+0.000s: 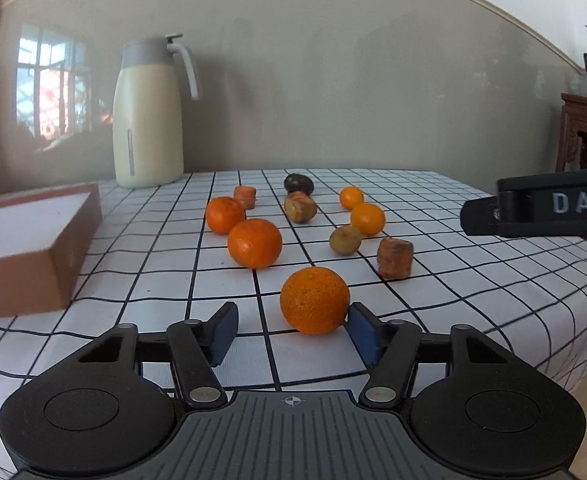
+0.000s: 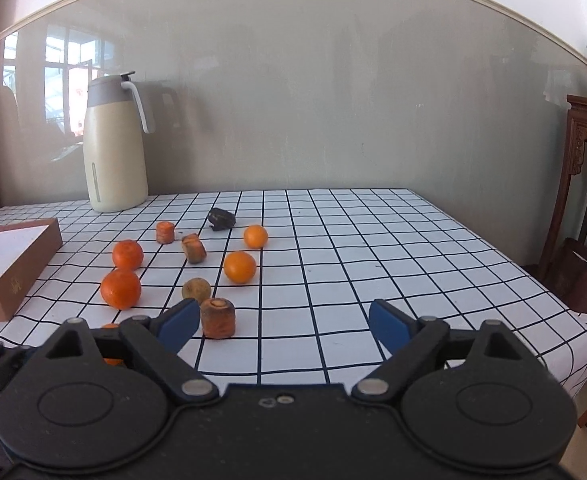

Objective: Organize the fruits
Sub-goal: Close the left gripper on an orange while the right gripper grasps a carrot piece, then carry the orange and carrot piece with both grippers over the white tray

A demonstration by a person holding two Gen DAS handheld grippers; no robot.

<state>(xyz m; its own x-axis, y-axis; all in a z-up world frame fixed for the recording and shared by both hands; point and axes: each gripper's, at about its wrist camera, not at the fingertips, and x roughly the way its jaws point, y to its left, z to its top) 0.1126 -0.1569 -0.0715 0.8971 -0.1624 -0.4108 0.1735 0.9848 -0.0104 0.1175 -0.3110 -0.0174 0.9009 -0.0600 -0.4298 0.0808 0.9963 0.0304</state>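
The nearest orange [image 1: 314, 300] sits on the checked tabletop [image 1: 473, 280] between the blue pads of the left hand-held gripper [image 1: 293, 330]. The pad at 3 o'clock [image 1: 363, 330] touches its skin; the pad at 9 o'clock [image 1: 223, 330] stands apart, so the fruit is not clamped. At 12 o'clock lie more oranges [image 1: 254, 243]. The right hand-held gripper [image 2: 285, 326] gapes wide over bare cloth, a carrot stub [image 2: 218, 317] just beside its 9 o'clock pad [image 2: 181, 326].
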